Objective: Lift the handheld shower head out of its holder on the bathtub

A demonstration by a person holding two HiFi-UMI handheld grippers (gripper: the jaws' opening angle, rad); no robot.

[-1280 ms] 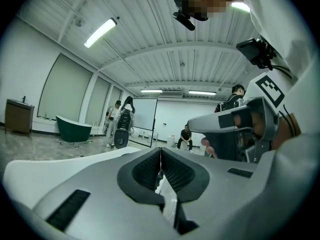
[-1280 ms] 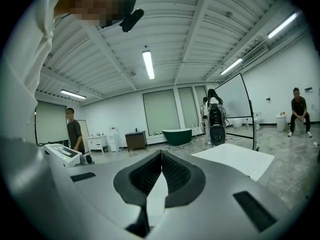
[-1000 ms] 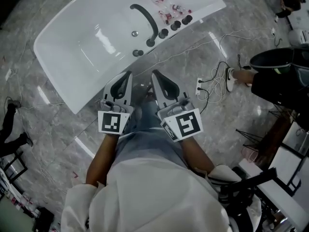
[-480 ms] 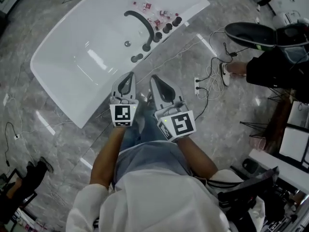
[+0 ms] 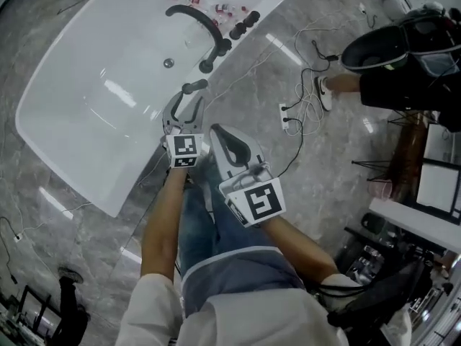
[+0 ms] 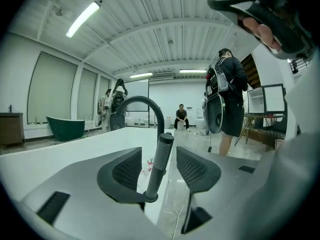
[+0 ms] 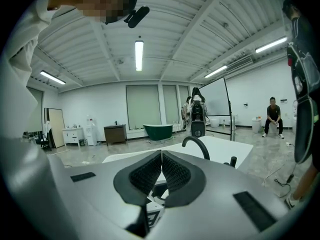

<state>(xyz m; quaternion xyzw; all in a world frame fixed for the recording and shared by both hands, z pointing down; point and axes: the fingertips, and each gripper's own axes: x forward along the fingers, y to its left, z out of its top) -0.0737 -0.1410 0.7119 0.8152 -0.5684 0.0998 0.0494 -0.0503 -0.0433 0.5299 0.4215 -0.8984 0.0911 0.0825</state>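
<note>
A white bathtub (image 5: 79,128) fills the upper left of the head view, with a black arched spout (image 5: 196,19) on its rim. The handheld shower head (image 5: 193,86), a slim black wand, stands upright in its holder on the rim. My left gripper (image 5: 186,102) is right at it with its jaws opening. In the left gripper view the shower head (image 6: 161,159) rises between the two pads of the left gripper (image 6: 159,165), apart from both. My right gripper (image 5: 220,132) hangs beside the left one, shut and empty; the right gripper (image 7: 161,171) faces the tub and spout (image 7: 196,145).
Black knobs (image 5: 239,27) and small bottles (image 5: 216,7) sit on the rim beyond the spout. A power strip and cables (image 5: 287,115) lie on the marble floor to the right. A person (image 5: 403,71) stands at the far right, and a seated person (image 6: 181,116) is farther back.
Both grippers have come down toward the tub rim. The left one has moved forward to the shower head and its jaws have gone from shut to open. The right one stays shut.
</note>
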